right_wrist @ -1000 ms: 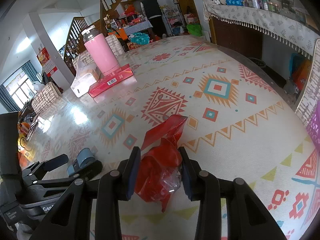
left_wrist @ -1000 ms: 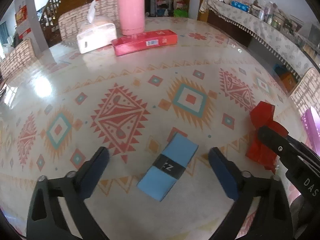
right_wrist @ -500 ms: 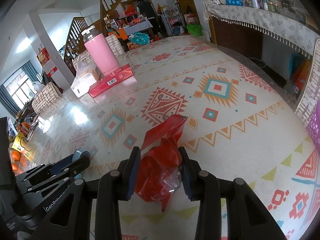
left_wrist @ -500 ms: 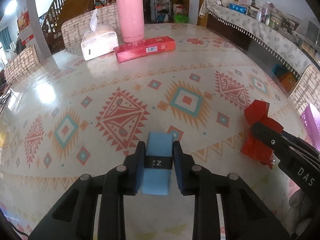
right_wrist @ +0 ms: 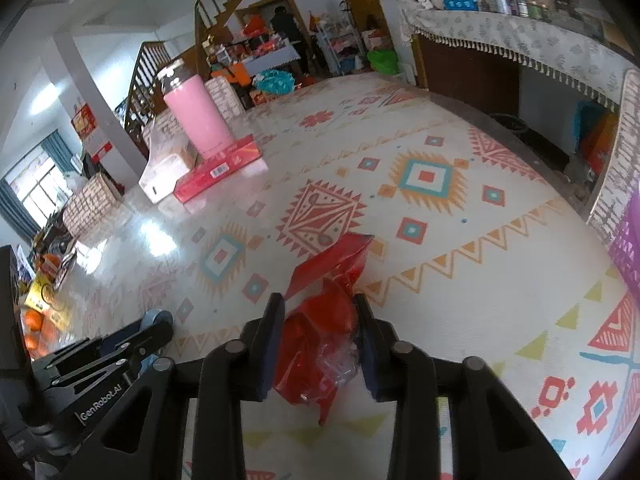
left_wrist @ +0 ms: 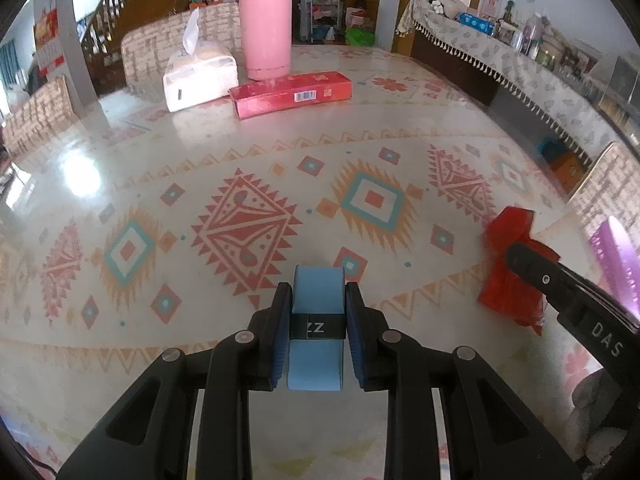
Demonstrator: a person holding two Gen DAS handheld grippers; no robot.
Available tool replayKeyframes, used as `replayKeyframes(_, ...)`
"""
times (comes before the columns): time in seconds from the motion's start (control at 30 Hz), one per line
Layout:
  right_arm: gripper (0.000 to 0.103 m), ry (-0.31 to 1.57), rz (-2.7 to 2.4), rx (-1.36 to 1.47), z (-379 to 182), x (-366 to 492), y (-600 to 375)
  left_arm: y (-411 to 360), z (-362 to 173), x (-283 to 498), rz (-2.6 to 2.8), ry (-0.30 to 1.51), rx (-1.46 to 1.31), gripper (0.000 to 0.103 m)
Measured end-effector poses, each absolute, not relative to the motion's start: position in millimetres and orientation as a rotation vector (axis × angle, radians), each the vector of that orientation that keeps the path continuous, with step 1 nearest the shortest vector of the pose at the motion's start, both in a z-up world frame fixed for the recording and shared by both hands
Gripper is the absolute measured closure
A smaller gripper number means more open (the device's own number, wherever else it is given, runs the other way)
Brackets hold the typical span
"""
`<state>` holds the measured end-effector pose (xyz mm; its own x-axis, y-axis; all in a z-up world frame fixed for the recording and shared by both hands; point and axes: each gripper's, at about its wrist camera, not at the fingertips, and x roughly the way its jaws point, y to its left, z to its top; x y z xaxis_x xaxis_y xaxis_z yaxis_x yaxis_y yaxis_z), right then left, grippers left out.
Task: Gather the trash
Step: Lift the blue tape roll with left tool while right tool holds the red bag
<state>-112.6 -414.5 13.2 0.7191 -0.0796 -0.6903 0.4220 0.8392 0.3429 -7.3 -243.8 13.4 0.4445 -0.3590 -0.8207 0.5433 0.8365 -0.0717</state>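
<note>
Grips first: left gripper [left_wrist: 316,330] has its pads clamped on the blue packet [left_wrist: 317,320], one pad on each long side, right at the black band. Long axis of the packet runs straight ahead along the fingers, so it pokes out past the fingertips and also back toward the wrist. Packet looks to be resting on the patterned table [left_wrist: 240,184] or barely off it; can't tell which from this view.

Right gripper [right_wrist: 318,336] has just been closing on the red plastic wrapper [right_wrist: 324,320]. Wrapper sits between the pads, both pads pressing its crumpled bulk, with a flat red flap sticking forward past the tips and a loose tail hanging back under the jaws. Soft film, so I'd expect it to squash rather than hold shape.

Key relation: each piece of trash is already inside its own gripper, left piece to the left, red one to the right of it, grippers near but apart.

Likely next: lift both and carry off. No bin visible ahead of either gripper, so drop direction is unknown. Purple thing [right_wrist: 626,248] at far right edge is unclear.
</note>
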Motion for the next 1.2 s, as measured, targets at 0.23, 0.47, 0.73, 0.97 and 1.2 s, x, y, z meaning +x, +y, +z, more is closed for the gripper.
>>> replayKeyframes(0.23,0.077,0.652,-0.322,0.482,26.5,-123.1,-409.5,-240.6,15.7,-8.0,-0.588,0.958,0.197,0.078)
replayKeyframes(0.47,0.08,0.657,-0.312,0.445,37.6,-142.4,-393.4,-240.5,29.4,-18.1,-0.581,0.879,0.229,0.078)
replayKeyframes(0.73,0.081,0.678,-0.332,0.406,39.2,-156.1,-377.7,-242.5,35.0,-26.8,-0.601,0.855,0.243,0.078)
replayKeyframes(0.97,0.081,0.689,-0.338,0.409,40.1,-160.1,-371.3,-244.7,40.0,-34.3,-0.61,0.828,0.261,0.078)
replayKeyframes(1.2,0.082,0.699,-0.335,0.428,39.9,-162.5,-370.1,-245.5,43.1,-38.4,-0.617,0.814,0.263,0.078)
